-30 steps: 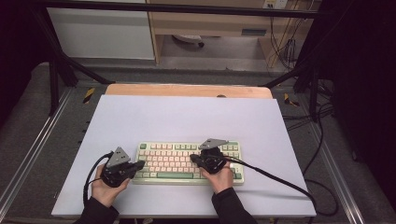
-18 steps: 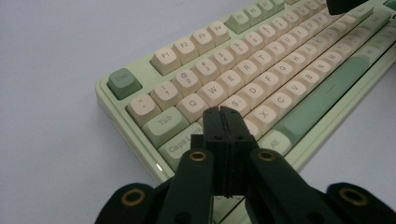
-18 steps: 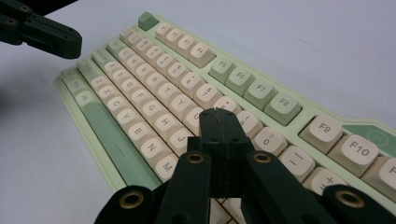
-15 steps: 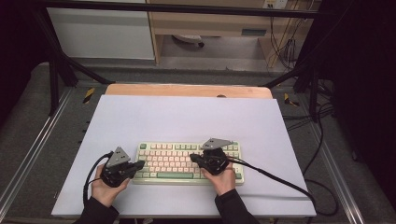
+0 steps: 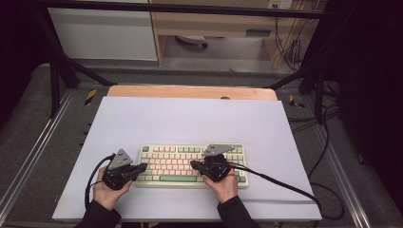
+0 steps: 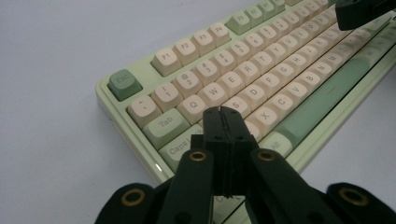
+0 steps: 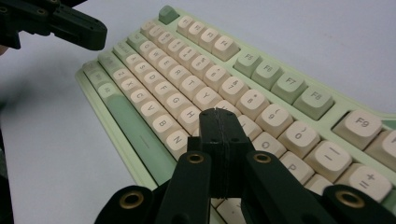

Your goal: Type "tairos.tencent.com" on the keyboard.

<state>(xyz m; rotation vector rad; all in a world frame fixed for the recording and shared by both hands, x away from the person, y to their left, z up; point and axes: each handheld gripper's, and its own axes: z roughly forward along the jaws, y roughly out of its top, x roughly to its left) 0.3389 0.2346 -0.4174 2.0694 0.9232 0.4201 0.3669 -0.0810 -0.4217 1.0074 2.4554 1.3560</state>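
Both the left gripper point(image 5: 141, 167) and right gripper point(image 5: 195, 164), jaws pressed together holding nothing, hover over the cream-and-green plastic keyboard point(image 5: 176, 164), typing seemingly underway with no key visibly pressed

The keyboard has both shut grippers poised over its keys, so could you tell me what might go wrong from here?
The left gripper has blunt shut jaws spanning the A and S area, so it might press two keys. The right gripper covers the keys near J, hiding its aim. The keyboard lies loose and might slide.
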